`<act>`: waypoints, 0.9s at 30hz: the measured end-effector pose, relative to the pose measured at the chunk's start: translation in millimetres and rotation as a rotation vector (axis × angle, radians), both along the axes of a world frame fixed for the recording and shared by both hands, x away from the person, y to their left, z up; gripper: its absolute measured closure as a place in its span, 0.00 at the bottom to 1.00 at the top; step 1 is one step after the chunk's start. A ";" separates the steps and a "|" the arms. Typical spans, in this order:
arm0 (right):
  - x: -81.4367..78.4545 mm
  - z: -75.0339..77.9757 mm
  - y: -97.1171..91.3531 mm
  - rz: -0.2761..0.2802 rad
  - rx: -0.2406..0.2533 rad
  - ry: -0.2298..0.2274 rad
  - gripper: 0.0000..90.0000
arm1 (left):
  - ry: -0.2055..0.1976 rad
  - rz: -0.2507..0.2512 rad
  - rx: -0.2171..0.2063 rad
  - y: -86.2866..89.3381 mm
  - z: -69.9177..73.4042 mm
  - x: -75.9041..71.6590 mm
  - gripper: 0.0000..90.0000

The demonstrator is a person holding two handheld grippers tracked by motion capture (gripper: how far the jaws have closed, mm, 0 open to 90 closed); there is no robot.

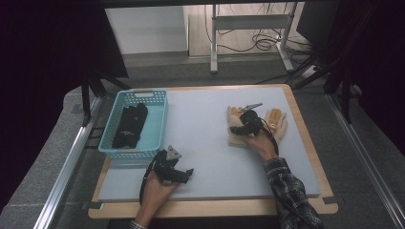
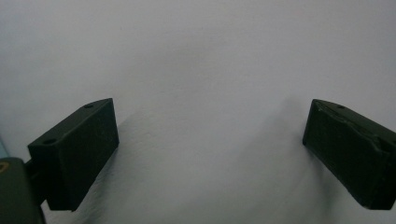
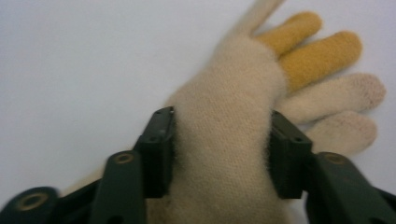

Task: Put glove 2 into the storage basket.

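Cream knit glove (image 3: 224, 154) pinched between right gripper (image 3: 222, 154) fingers (image 3: 159, 154).

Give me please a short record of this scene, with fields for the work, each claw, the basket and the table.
work: picking up a cream glove with orange fingers
right claw: jaws on both sides of the glove, pads pressing into the knit
left claw: open, nothing between the jaws, resting low over the table
basket: light blue, at the table's left side, dark gloves inside
table: pale grey top
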State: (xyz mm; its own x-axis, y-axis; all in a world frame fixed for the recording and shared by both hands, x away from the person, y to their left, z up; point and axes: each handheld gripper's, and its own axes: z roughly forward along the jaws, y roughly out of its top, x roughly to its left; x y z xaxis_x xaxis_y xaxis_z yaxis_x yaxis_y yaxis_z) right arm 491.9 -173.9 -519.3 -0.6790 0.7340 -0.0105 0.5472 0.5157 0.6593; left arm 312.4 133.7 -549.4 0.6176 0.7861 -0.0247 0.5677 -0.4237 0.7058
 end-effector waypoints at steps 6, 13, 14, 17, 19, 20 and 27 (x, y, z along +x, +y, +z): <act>-7.1 5.0 1.0 0.007 0.010 -0.030 0.64 | 0.000 -0.001 0.001 0.0 0.1 -0.1 0.04; -33.7 37.2 -2.6 0.047 0.102 -0.064 0.63 | -0.004 0.000 0.004 -0.2 0.1 -0.4 0.04; -41.4 44.3 -2.1 0.062 0.095 -0.077 0.63 | -0.004 0.000 0.004 -0.2 0.1 -0.5 0.04; -59.4 57.2 -1.5 0.085 0.122 -0.081 0.63 | -0.003 0.000 0.004 -0.2 0.1 -0.4 0.04; -74.1 62.8 -0.1 0.101 0.171 -0.052 0.62 | -0.006 -0.001 0.006 -0.2 0.2 -0.5 0.04; -80.7 63.3 1.5 0.113 0.182 -0.039 0.62 | -0.007 -0.001 0.006 -0.2 0.2 -0.5 0.04; -124.8 46.7 18.7 0.134 0.156 -0.042 0.61 | -0.013 0.000 0.005 -0.5 0.0 -0.8 0.04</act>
